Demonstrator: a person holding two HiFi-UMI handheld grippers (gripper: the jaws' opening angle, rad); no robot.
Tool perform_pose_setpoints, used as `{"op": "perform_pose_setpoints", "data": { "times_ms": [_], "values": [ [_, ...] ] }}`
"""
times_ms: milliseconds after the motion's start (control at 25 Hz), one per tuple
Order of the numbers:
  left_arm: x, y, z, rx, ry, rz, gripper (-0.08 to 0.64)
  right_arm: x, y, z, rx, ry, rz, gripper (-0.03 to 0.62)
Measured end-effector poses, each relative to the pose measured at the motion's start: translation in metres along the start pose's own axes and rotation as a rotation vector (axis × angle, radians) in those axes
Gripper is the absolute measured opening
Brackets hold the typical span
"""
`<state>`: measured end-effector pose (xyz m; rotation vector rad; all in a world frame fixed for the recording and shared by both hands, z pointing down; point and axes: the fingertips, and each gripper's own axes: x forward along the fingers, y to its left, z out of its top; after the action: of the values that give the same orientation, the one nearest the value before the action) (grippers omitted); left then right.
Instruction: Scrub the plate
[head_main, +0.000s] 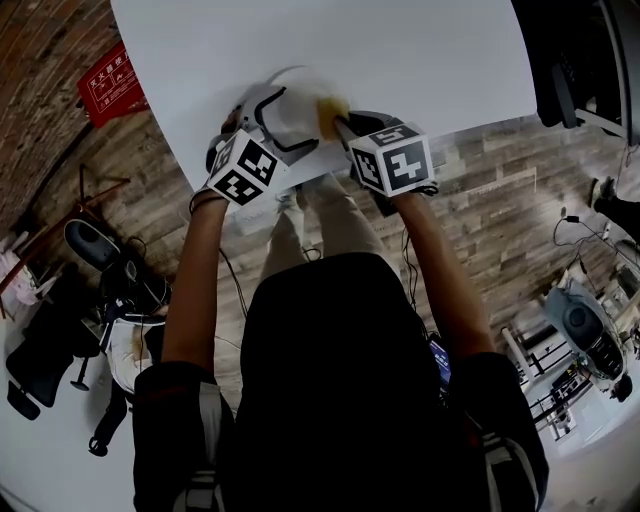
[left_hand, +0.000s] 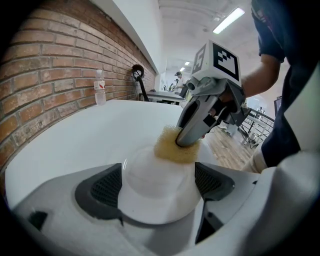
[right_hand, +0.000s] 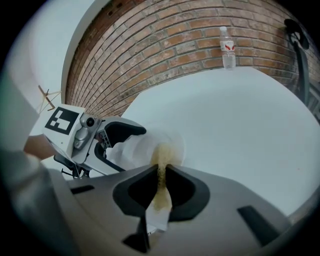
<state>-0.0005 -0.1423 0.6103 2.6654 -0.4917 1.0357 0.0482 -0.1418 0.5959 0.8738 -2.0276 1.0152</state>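
Jaws of the left gripper (left_hand: 157, 186) stand wide, one pad on each side of a round white plate (left_hand: 150, 200), holding it by the near edge of the white table (head_main: 400, 60). The right gripper (right_hand: 161, 182) is pinched narrow on a yellow sponge (right_hand: 161, 152), whose free end presses on the plate's upper face. A water bottle (right_hand: 228, 47) stands at the table's far edge, beside the brick wall (right_hand: 150, 45).

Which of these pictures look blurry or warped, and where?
Head view: the plate and sponge smear with motion. Right gripper view: the sponge is soft close up, the brick wall bows. Left gripper view: dark corners, ceiling light glares.
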Motion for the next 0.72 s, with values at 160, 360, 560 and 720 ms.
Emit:
{"op": "perform_pose_setpoints", "data": {
  "times_ms": [160,360,560,720],
  "values": [
    [-0.0012,0.0005,-0.0008,-0.003,0.002,-0.001,0.434,0.0008,0.0088,-0.0067,-0.002,0.011,0.016,0.042],
    [-0.0006,-0.0002,-0.0001,-0.001,0.001,0.000,0.434,-0.0001,0.0108,-0.0096,0.007,0.008,0.022,0.041],
    [-0.0016,0.0015,0.0051,-0.023,-0.009,0.006,0.433,-0.0014,0.0103,-0.0091,0.037,-0.002,0.035,0.041],
    [-0.0086,0.0048,0.0083,-0.094,-0.034,0.028,0.433,-0.0048,0.0123,-0.0062,0.052,-0.023,0.039,0.041]
  ]
}}
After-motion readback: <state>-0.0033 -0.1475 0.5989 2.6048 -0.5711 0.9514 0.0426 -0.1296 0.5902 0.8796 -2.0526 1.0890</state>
